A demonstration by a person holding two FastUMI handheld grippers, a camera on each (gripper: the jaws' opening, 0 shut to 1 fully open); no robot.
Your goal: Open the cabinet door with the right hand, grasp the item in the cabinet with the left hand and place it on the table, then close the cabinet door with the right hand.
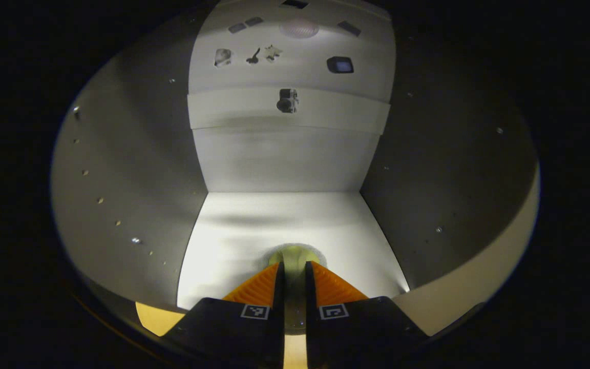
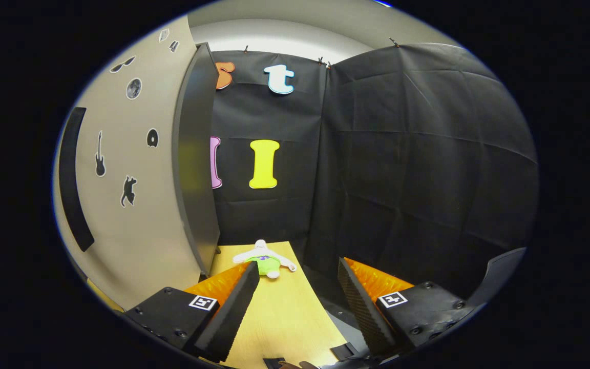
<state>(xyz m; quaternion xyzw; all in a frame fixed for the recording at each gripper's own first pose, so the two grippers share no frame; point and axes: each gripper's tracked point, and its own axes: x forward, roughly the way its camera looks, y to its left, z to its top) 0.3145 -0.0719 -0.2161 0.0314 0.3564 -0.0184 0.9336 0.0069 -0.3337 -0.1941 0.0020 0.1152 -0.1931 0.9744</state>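
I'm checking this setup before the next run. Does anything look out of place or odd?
One thing: a small doll lies flat on the table by the open cabinet door, limbs splayed. Inside the cabinet, the left tool grips a small yellowish item. No damage or spills.

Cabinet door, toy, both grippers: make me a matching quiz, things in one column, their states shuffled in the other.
Things:
1. cabinet door
2. stuffed toy
3. left gripper
4. right gripper

States:
A. lying on the table
B. fingers wide apart
C. standing open
D. closed on a yellow-green item

Pairs: 1-C, 2-A, 3-D, 4-B.
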